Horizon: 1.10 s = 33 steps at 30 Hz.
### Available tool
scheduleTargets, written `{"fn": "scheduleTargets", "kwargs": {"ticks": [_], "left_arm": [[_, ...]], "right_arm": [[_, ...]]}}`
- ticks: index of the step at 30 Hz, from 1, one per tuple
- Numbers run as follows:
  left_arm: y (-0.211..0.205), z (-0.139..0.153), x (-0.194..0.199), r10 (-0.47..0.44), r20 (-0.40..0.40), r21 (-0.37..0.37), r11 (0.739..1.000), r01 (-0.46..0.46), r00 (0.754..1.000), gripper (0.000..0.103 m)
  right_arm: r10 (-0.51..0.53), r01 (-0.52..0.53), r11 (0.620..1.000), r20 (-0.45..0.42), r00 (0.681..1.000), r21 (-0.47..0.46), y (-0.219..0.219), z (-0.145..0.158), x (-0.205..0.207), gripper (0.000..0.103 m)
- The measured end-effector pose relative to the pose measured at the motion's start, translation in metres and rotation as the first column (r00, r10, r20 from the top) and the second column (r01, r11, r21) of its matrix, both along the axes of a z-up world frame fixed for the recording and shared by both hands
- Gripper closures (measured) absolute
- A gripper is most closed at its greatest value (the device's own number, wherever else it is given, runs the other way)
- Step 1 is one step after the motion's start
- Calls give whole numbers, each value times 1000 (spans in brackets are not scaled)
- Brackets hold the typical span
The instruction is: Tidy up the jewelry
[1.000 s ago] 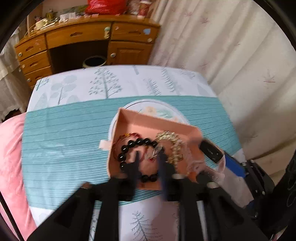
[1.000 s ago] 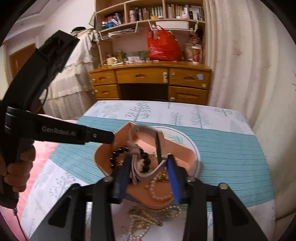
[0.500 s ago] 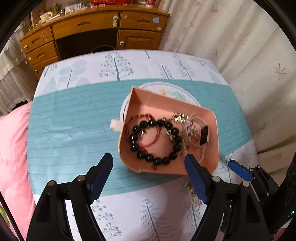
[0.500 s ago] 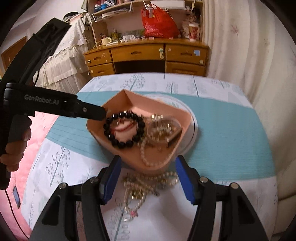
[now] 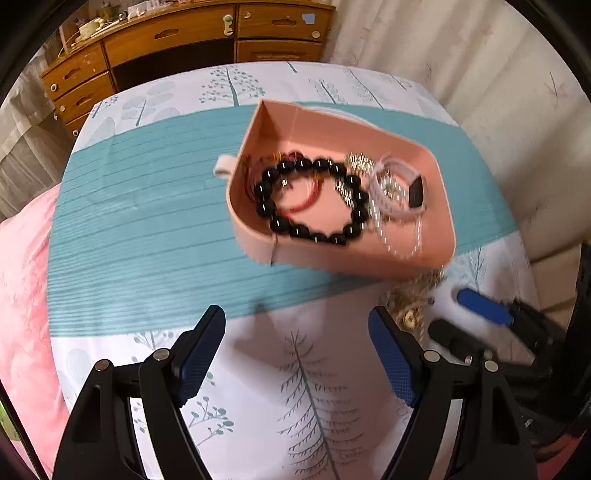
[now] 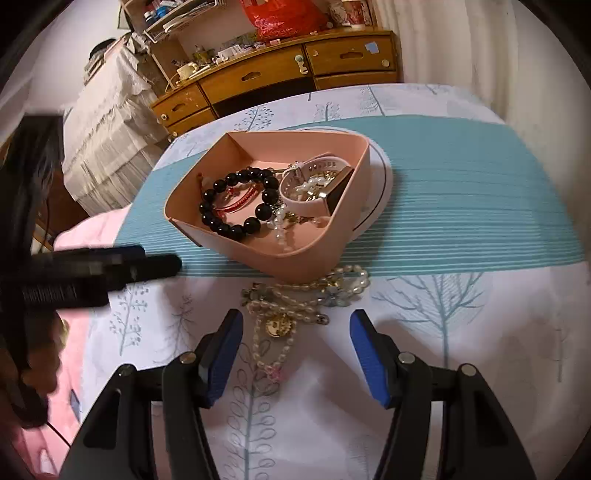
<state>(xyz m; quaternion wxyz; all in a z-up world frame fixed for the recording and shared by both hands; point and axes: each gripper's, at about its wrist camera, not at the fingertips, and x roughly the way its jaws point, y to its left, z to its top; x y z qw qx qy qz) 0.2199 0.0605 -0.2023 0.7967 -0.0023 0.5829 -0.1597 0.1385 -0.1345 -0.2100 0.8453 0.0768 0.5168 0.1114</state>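
right tool [image 6: 295, 350] agape | pearl necklaces [image 6: 295, 299] between fingers | pink tray [image 6: 295, 254] beyond

Straight ahead, at the far end of the bed, stands a wooden desk [image 6: 280, 70] with 2 drawers to the right of a dark knee opening and a stack of drawers to its left. Its top is crowded with small clutter, and a red plastic bag [image 6: 284, 16] sits up there, ahead and high. Open shelves [image 6: 166, 18] rise ahead to the left. Pale patterned curtains [image 5: 461, 55] hang along the right side. On the left, a frilled cream cloth [image 6: 107, 122] drapes downward. The bedspread [image 6: 461, 332] beneath is white with tree prints and a teal striped band.
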Motion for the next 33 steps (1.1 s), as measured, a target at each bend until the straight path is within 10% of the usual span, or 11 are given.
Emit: {"fn": "scheduleTargets", "kwargs": {"ticks": [6, 15, 25, 28, 33], "left_arm": [[-5, -12, -10, -43, 5, -57, 997, 44, 999, 25], [-22, -16, -6, -94, 12, -162, 982, 95, 995, 25], [-39, -28, 5, -64, -19, -184, 981, 60, 998, 29], [-44, -28, 6, -68, -9, -165, 984, 65, 998, 31], [-47, -28, 9, -47, -15, -174, 984, 43, 999, 40]], "right_arm": [[71, -71, 997, -1, 997, -29, 8, -10, 8, 63], [204, -201, 970, 12, 979, -137, 14, -16, 10, 65], [110, -107, 985, 14, 994, -136, 15, -17, 10, 66], [73, -72, 995, 14, 997, -73, 13, -17, 9, 85], [118, -112, 985, 42, 992, -133, 25, -15, 7, 88]]}}
